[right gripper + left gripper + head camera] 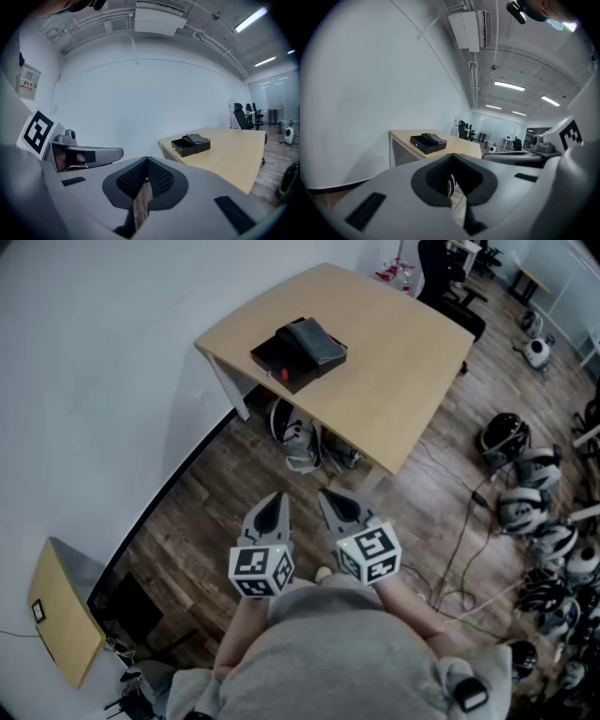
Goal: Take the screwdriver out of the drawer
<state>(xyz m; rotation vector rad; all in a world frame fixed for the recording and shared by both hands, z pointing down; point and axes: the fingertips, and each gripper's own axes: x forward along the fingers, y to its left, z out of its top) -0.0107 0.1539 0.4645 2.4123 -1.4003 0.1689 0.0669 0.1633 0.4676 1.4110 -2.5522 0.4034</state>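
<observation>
Your left gripper (pixel 274 502) and right gripper (pixel 333 502) are both closed up with nothing in them, well short of the table (pixel 394 381). There's no screwdriver showing; it's likely inside that black box (pixel 298 352). Expect it light and rigid, with a slick shaft, so pinch the handle mid-length.

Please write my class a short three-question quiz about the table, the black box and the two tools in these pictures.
1. True or false: the black box lies on the floor.
2. Multiple choice: the right tool is A) open, B) shut and empty, C) shut on a screwdriver.
3. Short answer: does the left tool touch the table?

Key: 1 false, it lies on the table; 2 B; 3 no, it is held well short of the table.
</observation>
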